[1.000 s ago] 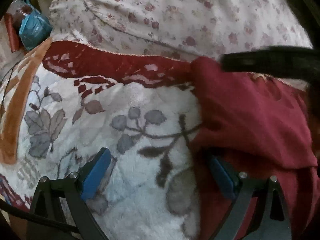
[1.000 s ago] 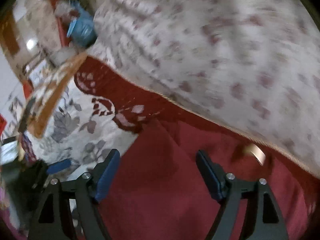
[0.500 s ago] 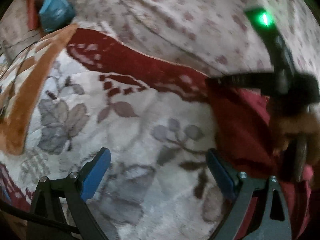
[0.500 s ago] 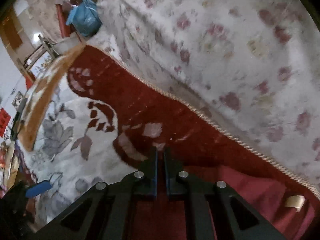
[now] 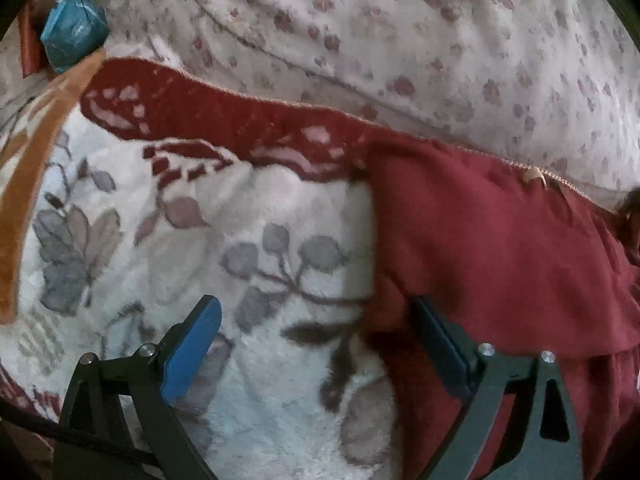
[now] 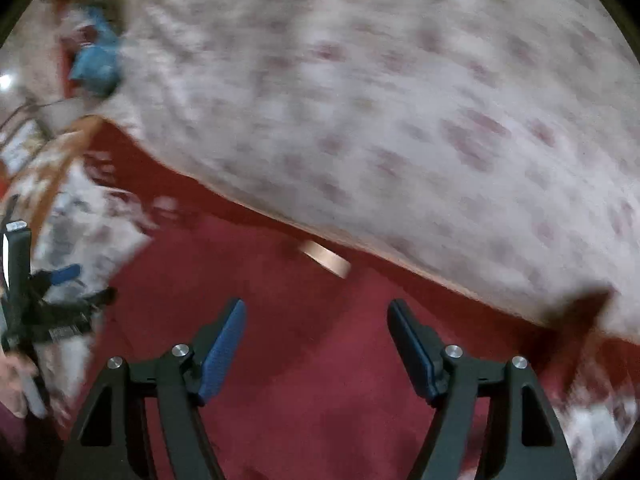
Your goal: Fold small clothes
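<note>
The red garment (image 5: 500, 248) is lying partly folded on the blanket (image 5: 200, 240); the left gripper (image 5: 316, 344) and right gripper (image 6: 316, 344) are hanging wide open, holding nothing; more folds look needed.

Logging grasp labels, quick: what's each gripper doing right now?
Left gripper: open, holding nothing, straddling the red garment's edge.
Right gripper: open, empty, over the red garment.

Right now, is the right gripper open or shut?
Open. The right gripper has its blue pads spread wide apart, nothing between them, above the red garment.
</note>
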A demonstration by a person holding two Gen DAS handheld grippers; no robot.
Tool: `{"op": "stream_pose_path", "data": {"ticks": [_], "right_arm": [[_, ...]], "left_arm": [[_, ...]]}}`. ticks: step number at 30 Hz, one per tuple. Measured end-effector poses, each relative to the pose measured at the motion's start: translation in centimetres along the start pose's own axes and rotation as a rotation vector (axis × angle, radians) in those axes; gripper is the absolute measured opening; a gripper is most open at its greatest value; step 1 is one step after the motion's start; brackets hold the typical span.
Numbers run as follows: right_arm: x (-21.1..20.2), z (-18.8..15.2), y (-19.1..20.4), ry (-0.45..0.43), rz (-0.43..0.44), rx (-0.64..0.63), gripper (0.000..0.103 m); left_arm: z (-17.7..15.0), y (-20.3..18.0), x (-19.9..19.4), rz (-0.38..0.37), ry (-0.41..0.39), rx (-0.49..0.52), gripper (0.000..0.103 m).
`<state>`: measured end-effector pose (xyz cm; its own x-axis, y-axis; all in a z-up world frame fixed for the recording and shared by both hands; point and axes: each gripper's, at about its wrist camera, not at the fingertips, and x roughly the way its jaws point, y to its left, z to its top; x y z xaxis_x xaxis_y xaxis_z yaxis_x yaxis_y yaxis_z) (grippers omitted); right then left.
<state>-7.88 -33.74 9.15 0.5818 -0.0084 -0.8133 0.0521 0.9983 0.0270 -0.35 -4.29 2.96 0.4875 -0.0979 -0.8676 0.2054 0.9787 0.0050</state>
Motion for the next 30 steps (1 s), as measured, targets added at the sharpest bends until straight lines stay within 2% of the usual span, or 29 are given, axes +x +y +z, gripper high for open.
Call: {"op": "stream_pose_path", "data": {"ticks": [3, 7, 9, 10, 12, 14, 16, 18, 20, 21, 22, 23, 24, 26, 30], "right_arm": [[0.3, -4.1, -4.4, 0.061, -0.011, 0.129, 0.078], [2.4, -7.7, -5.4, 0.127, -0.015, 0.137, 0.077], [3.6, -8.7, -4.7, 0.145, -0.11, 0.089, 0.065], [3.8, -9.0, -4.5, 0.144, -0.129, 0.08, 0.062], [3.2, -9.0, -4.9, 0.112, -0.102, 0.114, 0.057], [2.2, -8.8, -5.8, 0.09, -0.076, 0.156, 0.058], [1.0, -8.8, -7.5, 0.039, -0.063, 0.234, 0.076], [1.2, -8.8, -8.3, 0.04, -0.075, 0.267, 0.076], [2.5, -9.0, -8.0, 0.085, -0.087, 0.231, 0.062], [3.1, -9.0, -7.3, 0.105, -0.091, 0.197, 0.037], [3.4, -9.1, -6.4, 0.105, -0.073, 0.163, 0.02], [3.1, -8.8, -5.8, 0.087, -0.086, 0.144, 0.013], [2.3, -8.0, -5.1, 0.051, -0.136, 0.106, 0.008], [0.4, -6.6, -4.9, -0.056, -0.141, 0.101, 0.008], [0.0, -3.9, -5.8, -0.126, -0.178, 0.133, 0.008]], "left_arm": [[-0.1, 0.1, -0.3, -0.002, -0.004, -0.009, 0.096], [-0.2, 0.1, -0.3, 0.002, -0.008, -0.029, 0.096], [-0.1, 0.0, -0.3, 0.007, -0.009, -0.027, 0.096], [-0.1, -0.1, -0.4, 0.009, -0.008, -0.026, 0.096], [-0.1, -0.1, -0.3, 0.01, -0.007, -0.024, 0.096], [0.0, -0.1, -0.3, 0.01, -0.005, -0.028, 0.096], [0.0, -0.1, -0.3, 0.009, -0.005, -0.027, 0.096], [0.0, -0.1, -0.3, 0.011, -0.007, -0.028, 0.096], [0.0, -0.1, -0.3, 0.011, -0.006, -0.027, 0.096], [0.0, -0.1, -0.3, 0.011, -0.006, -0.027, 0.096], [0.0, -0.1, -0.3, 0.011, -0.004, -0.032, 0.096], [0.0, -0.1, -0.3, 0.01, -0.006, -0.035, 0.096], [0.1, -0.1, -0.4, 0.009, -0.009, -0.041, 0.096], [0.1, 0.0, -0.8, 0.018, -0.028, -0.058, 0.096], [0.4, 0.3, -1.6, 0.028, -0.075, -0.08, 0.096]]}}
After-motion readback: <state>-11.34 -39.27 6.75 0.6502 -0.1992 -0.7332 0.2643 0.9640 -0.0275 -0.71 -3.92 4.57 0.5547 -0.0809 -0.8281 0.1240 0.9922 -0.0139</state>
